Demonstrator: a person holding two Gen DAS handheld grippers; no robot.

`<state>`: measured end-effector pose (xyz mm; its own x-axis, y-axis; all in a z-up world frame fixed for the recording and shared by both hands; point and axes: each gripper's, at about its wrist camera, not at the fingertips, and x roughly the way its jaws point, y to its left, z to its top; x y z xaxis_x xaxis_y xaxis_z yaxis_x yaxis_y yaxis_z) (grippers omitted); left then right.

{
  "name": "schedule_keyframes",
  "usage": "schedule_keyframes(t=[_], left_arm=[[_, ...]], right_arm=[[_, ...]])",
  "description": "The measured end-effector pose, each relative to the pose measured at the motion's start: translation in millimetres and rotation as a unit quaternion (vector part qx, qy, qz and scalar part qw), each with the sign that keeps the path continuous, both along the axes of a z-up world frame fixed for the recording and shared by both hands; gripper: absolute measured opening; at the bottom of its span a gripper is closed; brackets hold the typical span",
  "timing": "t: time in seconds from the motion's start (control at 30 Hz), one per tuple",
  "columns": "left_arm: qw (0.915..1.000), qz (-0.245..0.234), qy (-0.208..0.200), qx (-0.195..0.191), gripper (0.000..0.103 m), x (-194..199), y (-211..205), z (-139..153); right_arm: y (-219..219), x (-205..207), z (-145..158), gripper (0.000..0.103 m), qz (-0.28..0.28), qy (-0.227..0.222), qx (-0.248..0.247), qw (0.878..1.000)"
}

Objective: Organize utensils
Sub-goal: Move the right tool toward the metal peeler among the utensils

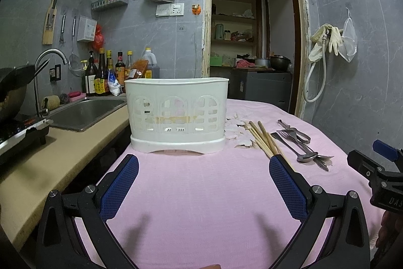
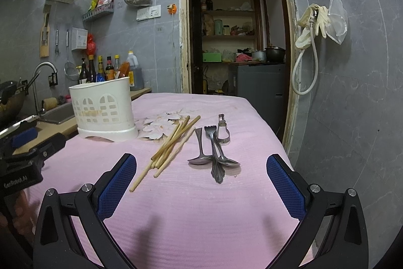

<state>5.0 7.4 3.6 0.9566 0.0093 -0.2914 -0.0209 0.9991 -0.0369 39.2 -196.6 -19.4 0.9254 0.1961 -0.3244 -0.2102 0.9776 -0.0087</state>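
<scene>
Hovering wide-jawed, left gripper [image 1: 204,168], right gripper [image 2: 201,168], chopsticks [image 2: 166,150] possibly 5.

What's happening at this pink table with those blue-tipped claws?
A person holds a two-finger gripper in each hand to sort utensils. Both the left gripper and right gripper are open and hold nothing. The chopsticks, spoons, fork and peeler lie on the pink tablecloth, beside the white utensil holder.
</scene>
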Motion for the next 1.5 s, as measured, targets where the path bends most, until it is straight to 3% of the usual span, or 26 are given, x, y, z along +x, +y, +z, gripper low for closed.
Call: schedule_keyframes(t=[0.3, 0.57, 0.67, 0.83, 0.93, 1.07, 1.33, 1.5], left_arm=[[0.9990, -0.023, 0.036, -0.017, 0.102, 30.2, 1.8, 25.8], [0.9932, -0.061, 0.097, -0.018, 0.097, 73.3, -14.0, 36.5], [0.9874, -0.087, 0.132, -0.002, 0.081, 94.3, -28.8, 31.6], [0.9733, -0.120, 0.195, 0.011, 0.048, 128.2, -47.5, 13.9], [0.9639, -0.137, 0.228, 0.003, 0.033, 142.8, -50.8, 2.6], [0.9542, -0.158, 0.254, -0.003, 0.025, 156.2, -56.8, -7.0], [0.9358, -0.180, 0.302, -0.031, 0.016, 173.8, -60.4, -21.0], [0.9284, -0.185, 0.318, -0.049, 0.015, 180.4, -58.7, -23.9]], right_arm=[[-14.2, 25.4, 21.9, 0.103, 0.017, 0.020, -0.033, 0.999], [-37.6, 79.6, 41.0, 0.101, 0.037, 0.064, -0.044, 0.996], [-42.4, 102.4, 41.8, 0.090, 0.049, 0.085, -0.040, 0.994], [-48.0, 132.6, 33.1, 0.059, 0.063, 0.125, -0.036, 0.989], [-49.3, 146.9, 27.1, 0.051, 0.070, 0.148, -0.031, 0.986], [-49.4, 155.7, 16.6, 0.046, 0.088, 0.177, -0.023, 0.980], [-36.0, 174.2, 0.5, 0.040, 0.109, 0.219, -0.054, 0.968], [-29.6, 188.4, -8.0, 0.036, 0.114, 0.240, -0.064, 0.962]])
